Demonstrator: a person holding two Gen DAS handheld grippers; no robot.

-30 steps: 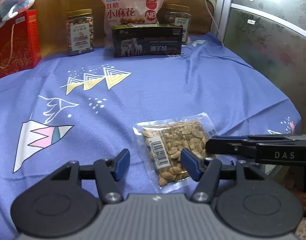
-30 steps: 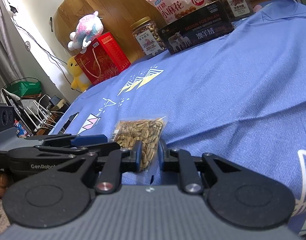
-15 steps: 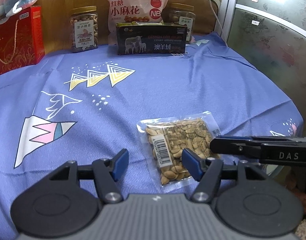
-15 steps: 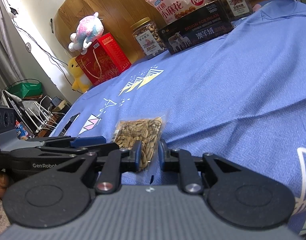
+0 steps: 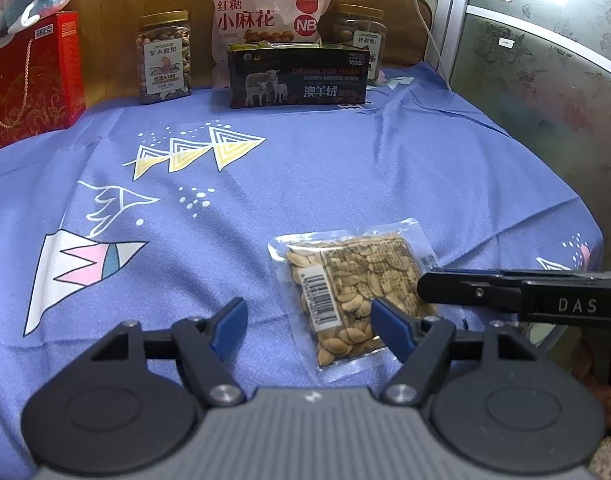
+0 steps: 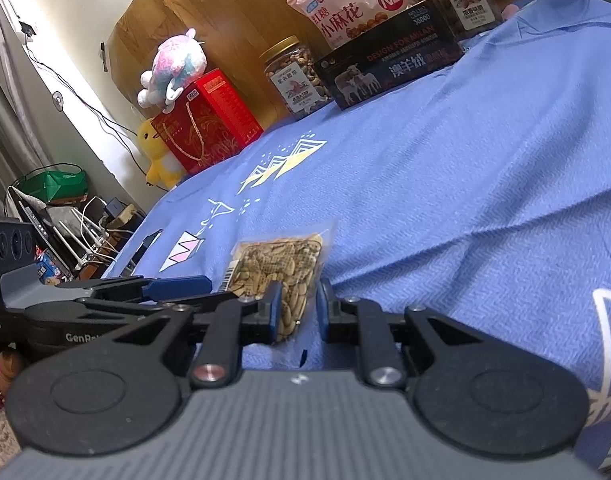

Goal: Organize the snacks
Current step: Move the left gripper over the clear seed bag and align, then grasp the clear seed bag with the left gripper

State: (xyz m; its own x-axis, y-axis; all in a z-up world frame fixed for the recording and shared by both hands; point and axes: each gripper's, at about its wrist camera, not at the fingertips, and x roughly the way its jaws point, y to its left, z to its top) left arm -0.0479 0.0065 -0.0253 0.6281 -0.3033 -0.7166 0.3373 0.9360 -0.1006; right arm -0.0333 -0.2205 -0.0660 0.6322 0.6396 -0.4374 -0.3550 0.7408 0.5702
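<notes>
Blue patterned cloth [image 5: 345, 184] is carrying, along its far edge, a black carton [image 5: 297, 80] holding snack packs, a pink snack bag [image 5: 265, 12] and two nut jars [image 5: 164, 58], apparently sorted. Clear seed packet [image 5: 353, 284] is lying flat near the near right edge, not yet put away. Left gripper [image 5: 305, 320] is opening beside it, gripping nothing; right gripper [image 6: 299, 312] is sitting narrowly parted at the packet's edge, grip uncertain.

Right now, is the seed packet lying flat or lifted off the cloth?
Lying flat: the seed packet rests barcode-up on the blue cloth. Neither gripper visibly lifts it.
</notes>
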